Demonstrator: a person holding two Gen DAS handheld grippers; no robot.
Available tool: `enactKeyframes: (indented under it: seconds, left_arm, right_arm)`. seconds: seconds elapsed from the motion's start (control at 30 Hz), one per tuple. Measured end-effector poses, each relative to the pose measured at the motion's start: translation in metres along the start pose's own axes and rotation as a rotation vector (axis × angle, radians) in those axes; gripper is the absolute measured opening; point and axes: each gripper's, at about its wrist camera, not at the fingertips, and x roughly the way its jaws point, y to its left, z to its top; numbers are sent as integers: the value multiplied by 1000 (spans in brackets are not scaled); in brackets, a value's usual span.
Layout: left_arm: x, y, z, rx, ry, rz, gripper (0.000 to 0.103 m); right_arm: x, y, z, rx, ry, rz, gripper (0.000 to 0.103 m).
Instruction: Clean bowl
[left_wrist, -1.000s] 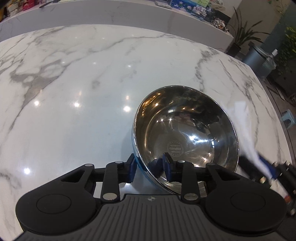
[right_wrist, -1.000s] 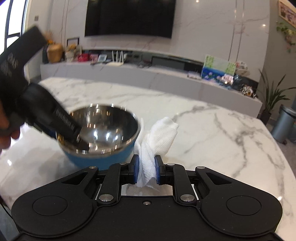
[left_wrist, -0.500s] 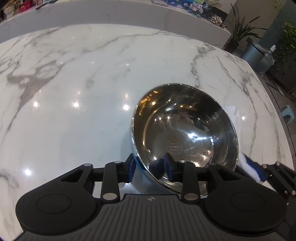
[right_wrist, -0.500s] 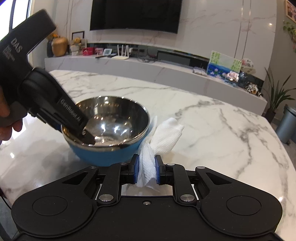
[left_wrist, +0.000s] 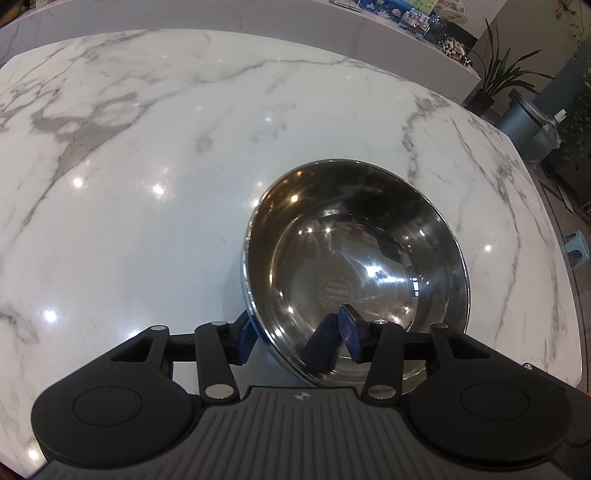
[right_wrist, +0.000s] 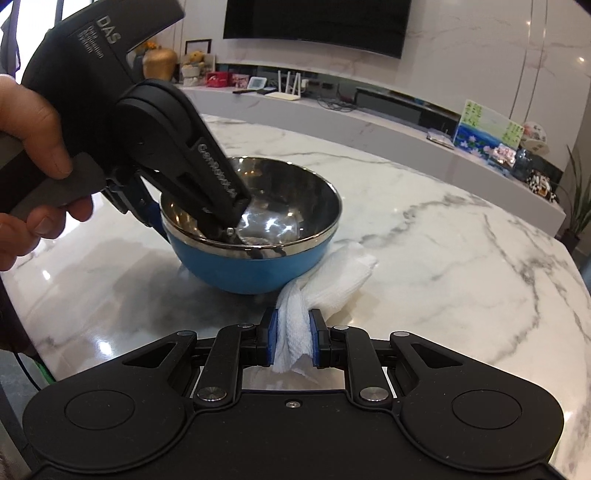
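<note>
Nearest in the right wrist view, the right gripper has its fingers drawn in narrow on a wad of white cloth, the blue pads pressing it from both sides; the cloth's loose end spreads forward on the marble bench and reaches the foot of the bowl. The bowl, blue outside and polished steel inside, stands upright on the bench just beyond the cloth. The left gripper straddles the bowl's near rim, one finger outside the blue wall and the other inside against the steel. Its jaws have just been opening, with the rim between them, and from these views I cannot tell whether the pads still press on it. In the right wrist view the left gripper slants down into the bowl from the upper left, held by a person's hand. Farther off, the bench runs bare and glossy to its far edge. Beyond it a long low shelf carries small ornaments, and a dark screen hangs on the wall above.
</note>
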Motion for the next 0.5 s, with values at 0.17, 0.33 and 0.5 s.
enactKeyframes:
  seconds: [0.17, 0.33, 0.5]
  left_arm:
    - [-1, -1, 4, 28, 1, 1, 33]
    - [1, -4, 4, 65, 21, -42, 30]
    - [3, -10, 5, 103, 31, -61, 30]
  right_arm:
    - [0, -12, 5, 26, -19, -37, 16]
    - [-2, -29, 13, 49, -48, -75, 16]
    - [-6, -41, 17, 60, -81, -87, 16]
